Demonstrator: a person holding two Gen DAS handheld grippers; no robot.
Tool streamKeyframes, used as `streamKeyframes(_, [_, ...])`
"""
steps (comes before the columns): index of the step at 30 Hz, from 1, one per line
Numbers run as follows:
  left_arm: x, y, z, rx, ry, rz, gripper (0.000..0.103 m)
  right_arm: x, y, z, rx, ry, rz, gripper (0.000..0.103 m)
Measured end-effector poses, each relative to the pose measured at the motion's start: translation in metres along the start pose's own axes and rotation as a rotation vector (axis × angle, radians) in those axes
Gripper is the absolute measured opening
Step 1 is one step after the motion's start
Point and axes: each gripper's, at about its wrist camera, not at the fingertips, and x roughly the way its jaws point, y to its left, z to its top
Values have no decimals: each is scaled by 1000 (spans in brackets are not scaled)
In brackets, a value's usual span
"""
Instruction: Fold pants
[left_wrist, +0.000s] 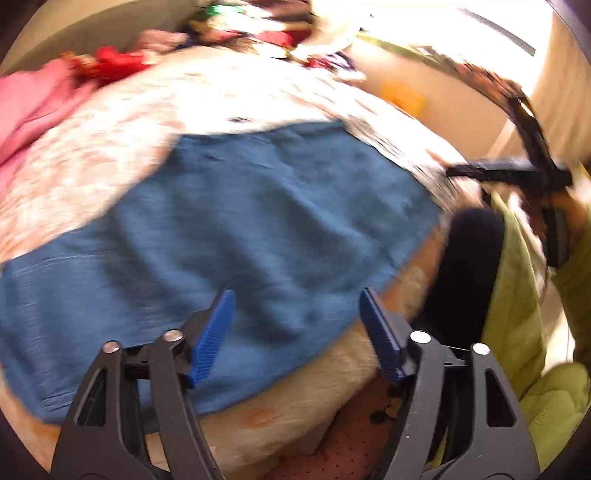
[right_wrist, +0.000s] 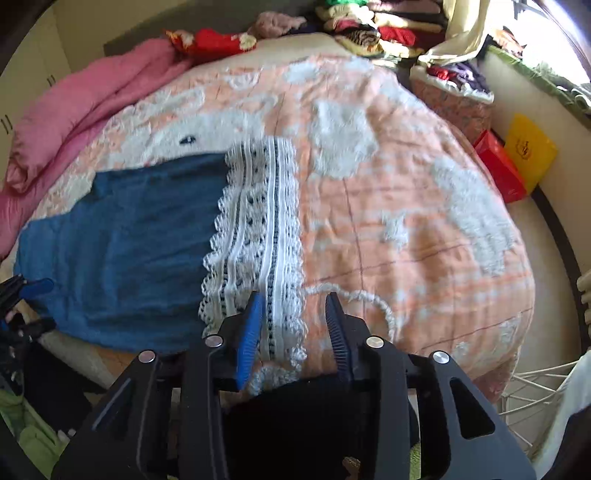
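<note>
Left wrist view, blurred: the left gripper (left_wrist: 297, 317) hangs with its blue fingers (left_wrist: 216, 334) spread apart and empty over the near edge of the blue pants (left_wrist: 221, 236), which lie flat on the peach-and-white bedspread (left_wrist: 110, 147). Right wrist view: the right gripper (right_wrist: 295, 332) is also parted and holds nothing, poised above the white lace trim (right_wrist: 258, 229) at the pants' (right_wrist: 122, 243) end; a pink quilt (right_wrist: 74, 110) lies along the bed's far left side.
</note>
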Motion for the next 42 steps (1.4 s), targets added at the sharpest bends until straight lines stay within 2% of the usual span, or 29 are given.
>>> streamKeyframes(4, [-16, 54, -2, -133, -10, 169, 72, -6, 15, 4, -45, -31, 58, 36])
streamKeyframes(8, [-11, 98, -8, -243, 31, 272, 72, 16, 41, 6, -123, 33, 117, 43])
streamKeyframes(10, [-7, 106, -8, -230, 29, 319, 72, 29, 47, 6, -135, 86, 116, 43])
streamKeyframes(12, [-3, 108, -6, -195, 32, 370, 72, 42, 44, 4, -127, 134, 75, 43])
streamKeyframes(14, [1, 111, -5, -166, 33, 417, 72, 43, 41, 3, -102, 131, 88, 43])
streamKeyframes(18, [7, 108, -7, -152, 55, 437, 73, 46, 47, -1, -130, 136, 78, 51])
streamKeyframes(21, [-12, 98, 3, -153, 9, 375, 74, 38, 47, 3, -124, 106, 108, 52])
streamKeyframes(24, [-27, 87, 25, -125, -64, 341, 75, 21, 41, 17, -98, 26, 145, 52])
streamKeyframes(26, [-26, 84, 41, -110, -84, 313, 76, 18, 34, 32, -73, -14, 151, 52])
streamKeyframes(30, [-5, 85, 76, -124, -96, 207, 76, 23, 11, 67, -2, -63, 161, 52])
streamKeyframes(33, [19, 90, 97, -156, -75, 142, 76, 38, -4, 97, 46, -58, 212, 55])
streamKeyframes(37, [55, 96, 113, -170, -33, 105, 76, 71, -13, 127, 76, -7, 242, 57])
streamKeyframes(42, [89, 107, 116, -224, 10, 65, 76, 118, -22, 135, 124, 78, 254, 57])
